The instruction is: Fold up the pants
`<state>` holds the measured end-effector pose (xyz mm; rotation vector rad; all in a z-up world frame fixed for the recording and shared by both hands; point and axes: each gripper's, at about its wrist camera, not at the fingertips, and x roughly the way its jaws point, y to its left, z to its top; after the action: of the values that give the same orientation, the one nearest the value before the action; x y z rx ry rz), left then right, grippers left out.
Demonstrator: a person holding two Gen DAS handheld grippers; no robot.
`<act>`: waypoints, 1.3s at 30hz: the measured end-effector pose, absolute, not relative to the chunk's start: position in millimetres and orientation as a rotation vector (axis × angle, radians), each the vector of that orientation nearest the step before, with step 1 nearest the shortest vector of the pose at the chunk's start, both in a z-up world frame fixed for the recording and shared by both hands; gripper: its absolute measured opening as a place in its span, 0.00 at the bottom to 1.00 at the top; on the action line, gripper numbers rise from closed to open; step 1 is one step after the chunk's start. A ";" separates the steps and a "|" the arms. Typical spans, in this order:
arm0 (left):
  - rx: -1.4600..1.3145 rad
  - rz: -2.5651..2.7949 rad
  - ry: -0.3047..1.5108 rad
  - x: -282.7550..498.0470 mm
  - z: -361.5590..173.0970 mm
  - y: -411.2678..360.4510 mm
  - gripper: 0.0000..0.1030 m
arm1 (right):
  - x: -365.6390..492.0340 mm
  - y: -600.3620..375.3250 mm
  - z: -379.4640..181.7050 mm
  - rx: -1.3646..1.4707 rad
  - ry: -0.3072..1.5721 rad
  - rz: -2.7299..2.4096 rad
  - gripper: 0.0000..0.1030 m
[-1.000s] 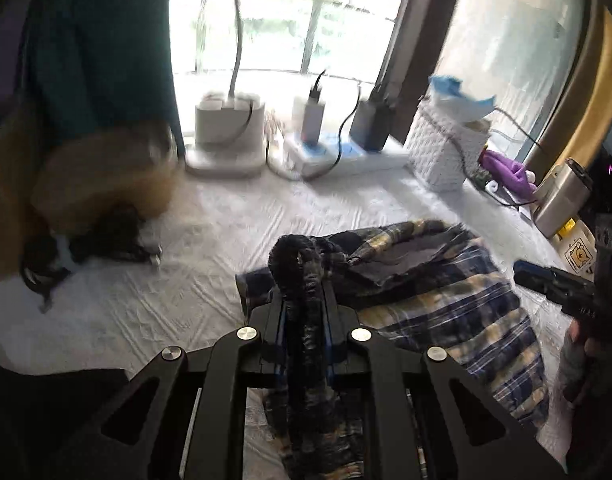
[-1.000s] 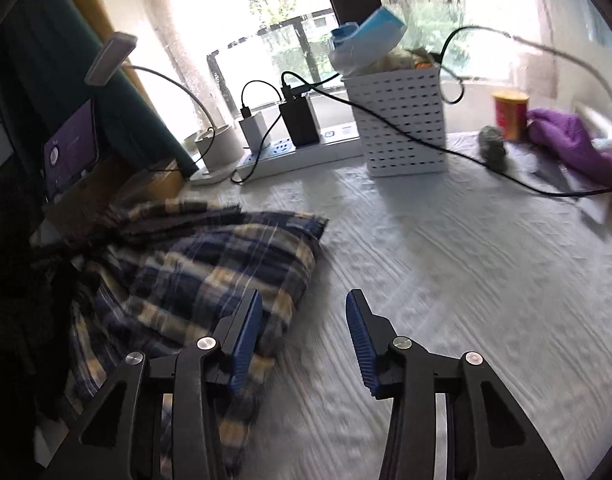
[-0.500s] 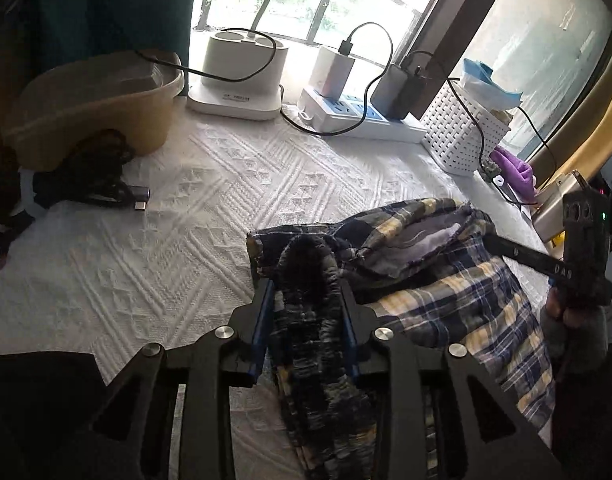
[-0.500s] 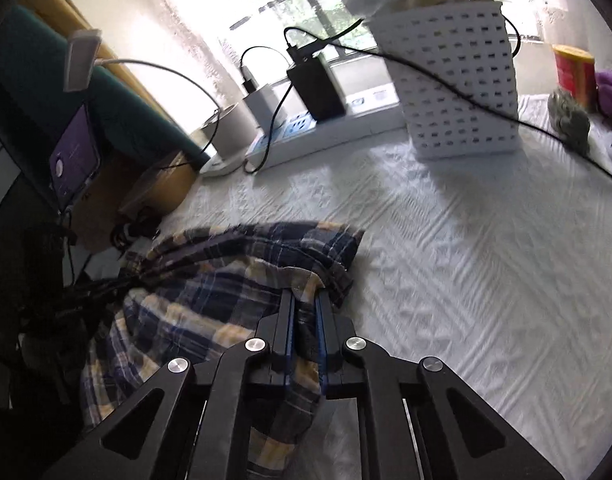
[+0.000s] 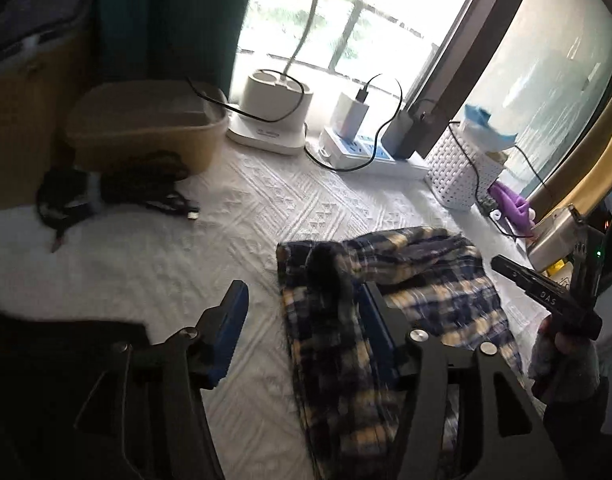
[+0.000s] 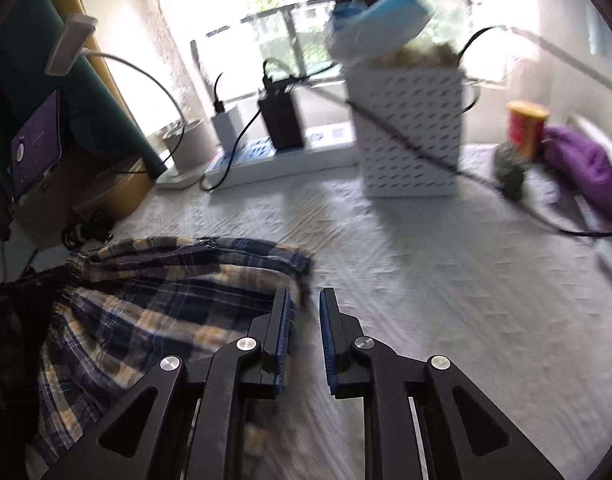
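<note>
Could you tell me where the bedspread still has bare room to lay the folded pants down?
Bare bedspread lies between the plaid pants and the white perforated basket. Another patch lies between the pants and the black cable bundle. The window edge is crowded: power strip, chargers, basket.

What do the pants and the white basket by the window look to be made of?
Pants: soft woven cloth, probably cotton or flannel, matte navy-and-yellow plaid that bunches and creases in loose folds. Basket: likely rigid white plastic, with flat straight walls and regular rows of punched slots; its finish is hard to judge through blur.
</note>
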<state>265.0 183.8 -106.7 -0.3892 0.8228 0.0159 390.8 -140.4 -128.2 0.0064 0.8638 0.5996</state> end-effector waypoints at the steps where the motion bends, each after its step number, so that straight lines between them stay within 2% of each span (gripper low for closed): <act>1: -0.389 0.018 0.821 258.8 -104.9 182.2 0.59 | 386.6 -146.0 -125.1 0.017 0.863 0.599 0.16; 2: -0.391 0.019 0.822 252.0 -104.0 180.1 0.59 | 380.8 -152.3 -121.8 0.028 0.861 0.596 0.18; 3: -0.397 0.017 0.825 245.8 -104.6 177.9 0.59 | 375.9 -156.6 -119.8 0.033 0.861 0.595 0.26; 4: -0.403 0.012 0.833 240.8 -105.9 175.2 0.59 | 369.5 -160.8 -118.7 0.041 0.865 0.598 0.43; 5: -0.409 0.003 0.848 235.6 -109.1 171.0 0.59 | 362.0 -165.5 -118.2 0.054 0.869 0.606 0.53; 6: -0.412 -0.004 0.861 231.5 -112.2 167.4 0.59 | 354.5 -168.5 -118.4 0.066 0.871 0.617 0.69; 16: -0.437 -0.039 0.894 194.0 -129.9 138.5 0.60 | 288.7 -169.3 -139.1 0.099 0.968 0.686 0.69; 19: -0.428 -0.046 0.916 181.6 -131.7 132.2 0.65 | 272.9 -171.5 -151.1 0.140 1.011 0.706 0.69; 23: -0.424 -0.044 0.965 162.6 -137.3 124.4 0.66 | 257.6 -176.7 -159.0 0.198 1.013 0.703 0.69; 24: -0.430 -0.042 0.978 158.5 -139.3 122.4 0.66 | 255.9 -177.9 -159.4 0.212 1.016 0.703 0.67; 25: -0.438 -0.039 0.995 154.1 -141.5 120.4 0.66 | 255.6 -178.8 -160.5 0.227 1.024 0.708 0.58; 27: -0.445 -0.022 0.994 142.3 -141.3 115.0 0.66 | 253.8 -180.8 -165.1 0.270 1.036 0.716 0.47; 29: -0.432 -0.026 0.993 133.2 -142.0 106.2 0.66 | 251.1 -181.2 -165.2 0.281 1.028 0.719 0.46; 32: -0.373 -0.016 0.970 125.0 -142.8 94.9 0.66 | 246.5 -179.9 -166.5 0.290 1.026 0.724 0.38; 33: -0.359 -0.019 0.964 123.3 -142.9 91.5 0.66 | 244.8 -178.5 -168.5 0.287 1.037 0.730 0.25; 35: -0.346 -0.039 0.945 120.1 -144.6 87.7 0.48 | 239.9 -175.7 -167.7 0.263 1.024 0.723 0.14; 36: -0.330 -0.039 0.945 119.4 -146.1 85.0 0.25 | 236.8 -173.9 -165.1 0.246 1.012 0.729 0.09; 37: -0.313 -0.031 0.945 118.5 -147.1 83.1 0.15 | 236.0 -172.5 -162.5 0.235 1.005 0.725 0.08; 39: -0.323 -0.052 0.936 114.5 -147.3 83.1 0.09 | 230.4 -171.0 -155.9 0.206 0.988 0.717 0.07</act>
<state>114.5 83.1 -147.3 -0.3229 0.9356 -0.0517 230.4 -171.0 -155.9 0.2064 0.9885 0.7175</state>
